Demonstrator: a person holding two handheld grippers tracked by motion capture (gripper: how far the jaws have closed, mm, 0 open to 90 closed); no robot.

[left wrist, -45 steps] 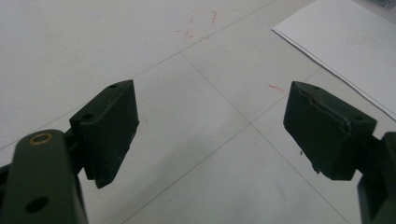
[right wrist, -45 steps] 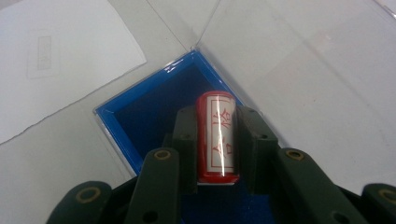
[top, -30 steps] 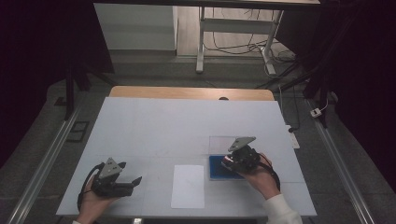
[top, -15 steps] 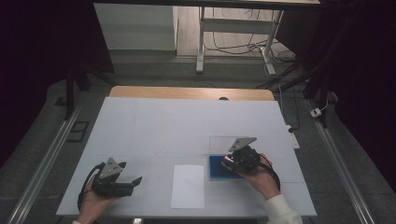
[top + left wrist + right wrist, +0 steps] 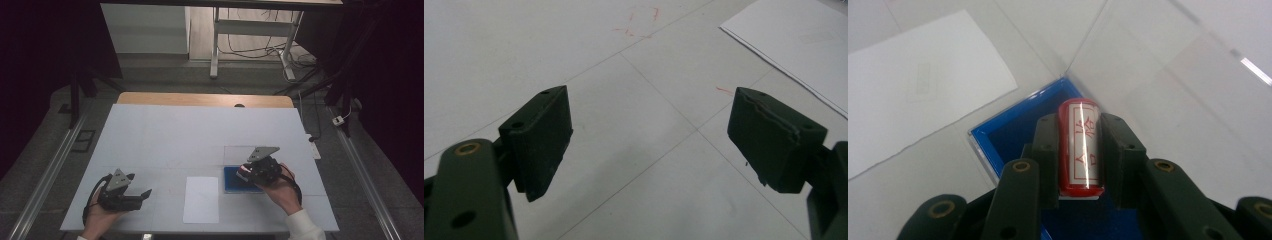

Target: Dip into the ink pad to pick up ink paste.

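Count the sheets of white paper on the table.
1. The white paper sheet lies flat near the table's front edge, just left of the blue ink pad. None seems hidden.

Laboratory-type recording space. A white-covered table (image 5: 200,135) is set on a grey carpeted floor (image 5: 45,150), flanked by 2 metal floor rails (image 5: 40,187) along its sides. The surroundings are enclosed by dark curtains (image 5: 45,45). Beyond the table, a metal desk frame (image 5: 215,45) is seen with loose cables (image 5: 250,50) on a wooden floor, and a power plug (image 5: 339,120) lies at the right.
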